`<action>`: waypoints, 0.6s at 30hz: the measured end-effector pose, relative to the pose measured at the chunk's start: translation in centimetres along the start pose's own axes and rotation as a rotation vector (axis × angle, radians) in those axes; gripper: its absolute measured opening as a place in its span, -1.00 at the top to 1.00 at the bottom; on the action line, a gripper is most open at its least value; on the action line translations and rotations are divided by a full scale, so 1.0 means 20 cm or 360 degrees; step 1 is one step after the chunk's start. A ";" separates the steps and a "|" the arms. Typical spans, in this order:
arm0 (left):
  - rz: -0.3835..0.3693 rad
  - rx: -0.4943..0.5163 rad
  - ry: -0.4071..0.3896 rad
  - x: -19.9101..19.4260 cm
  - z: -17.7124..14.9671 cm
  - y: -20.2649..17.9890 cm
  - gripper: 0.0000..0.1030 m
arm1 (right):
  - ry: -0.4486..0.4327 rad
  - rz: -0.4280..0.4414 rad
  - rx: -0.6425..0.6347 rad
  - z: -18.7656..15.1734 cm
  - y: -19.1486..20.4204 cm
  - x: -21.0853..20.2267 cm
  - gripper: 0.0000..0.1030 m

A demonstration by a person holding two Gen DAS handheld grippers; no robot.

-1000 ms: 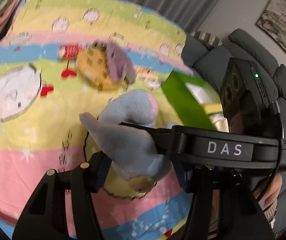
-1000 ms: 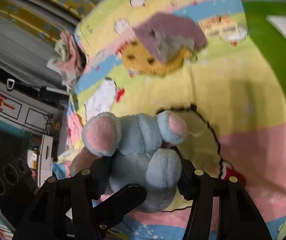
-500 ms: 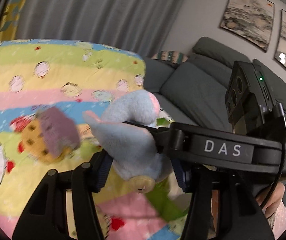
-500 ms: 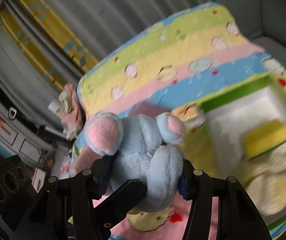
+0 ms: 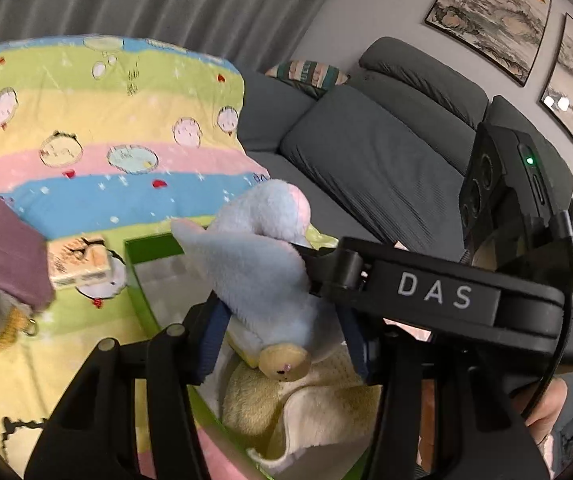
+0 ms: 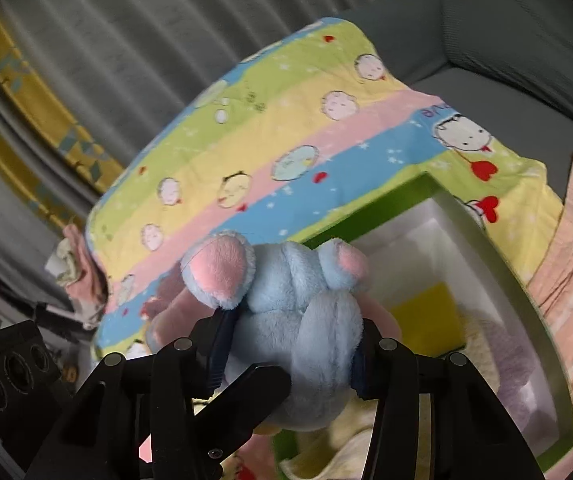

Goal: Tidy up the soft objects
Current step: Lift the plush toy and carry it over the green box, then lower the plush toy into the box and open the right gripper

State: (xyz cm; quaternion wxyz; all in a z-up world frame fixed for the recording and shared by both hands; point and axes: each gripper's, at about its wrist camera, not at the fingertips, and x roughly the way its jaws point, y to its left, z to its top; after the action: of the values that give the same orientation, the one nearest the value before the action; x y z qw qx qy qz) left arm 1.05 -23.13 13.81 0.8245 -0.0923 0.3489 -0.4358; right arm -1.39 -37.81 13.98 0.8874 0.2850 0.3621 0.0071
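Pale blue plush toy [image 6: 298,316] with pink ear linings and a tan foot. Beneath it, green-walled box [image 6: 370,212] with white lining, holding a yellow block [image 6: 426,316] and cream towel [image 5: 306,408]. Under the box, blanket [image 5: 86,128] striped green, yellow, pink, blue, with cartoon faces and red hearts. Left of the box, mauve cloth [image 5: 2,260], possibly over a yellow spotted toy. Grey sofa [image 5: 366,144] beyond.

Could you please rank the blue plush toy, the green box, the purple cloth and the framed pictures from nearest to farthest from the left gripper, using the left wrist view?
1. Blue plush toy, clamped in the left gripper.
2. Green box, just below.
3. Purple cloth, on the left.
4. Framed pictures, on the far wall, upper right.
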 end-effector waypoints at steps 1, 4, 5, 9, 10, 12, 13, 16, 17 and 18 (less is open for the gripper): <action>0.0000 -0.0011 0.0007 0.01 0.00 0.00 0.01 | 0.0004 -0.0023 0.0001 0.00 -0.01 0.01 0.04; 0.0016 -0.0028 0.0053 0.06 -0.01 0.01 0.01 | 0.0029 -0.0038 0.0041 0.02 -0.06 0.07 0.05; 0.0024 -0.0032 0.0082 0.08 -0.01 0.01 0.02 | 0.0042 -0.0041 0.0046 0.02 -0.08 0.08 0.06; 0.0074 -0.0021 0.0138 0.14 -0.02 0.02 0.10 | 0.0090 -0.0080 0.0083 0.02 -0.15 0.16 0.09; 0.0088 -0.0021 0.0154 0.15 -0.02 0.02 0.10 | 0.0103 -0.0075 0.0103 0.02 -0.16 0.18 0.09; 0.0124 -0.0027 0.0186 0.18 -0.03 0.04 0.10 | 0.0123 -0.0083 0.0121 0.02 -0.18 0.21 0.09; 0.0145 -0.0031 0.0205 0.20 -0.03 0.05 0.10 | 0.0139 -0.0096 0.0131 0.02 -0.20 0.23 0.09; 0.0192 -0.0048 0.0235 0.21 -0.04 0.07 0.10 | 0.0178 -0.0118 0.0138 0.02 -0.22 0.29 0.09; 0.0196 -0.0057 0.0232 0.21 -0.04 0.07 0.09 | 0.0188 -0.0120 0.0141 0.02 -0.23 0.30 0.09; 0.0204 -0.0061 0.0234 0.21 -0.04 0.07 0.09 | 0.0192 -0.0118 0.0145 0.02 -0.23 0.31 0.09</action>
State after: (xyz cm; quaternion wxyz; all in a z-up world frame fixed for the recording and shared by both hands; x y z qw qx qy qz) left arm 2.99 -25.41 10.43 0.8209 -0.0534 0.4220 -0.3811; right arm 2.53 -40.54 7.86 0.8499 0.3105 0.4251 -0.0251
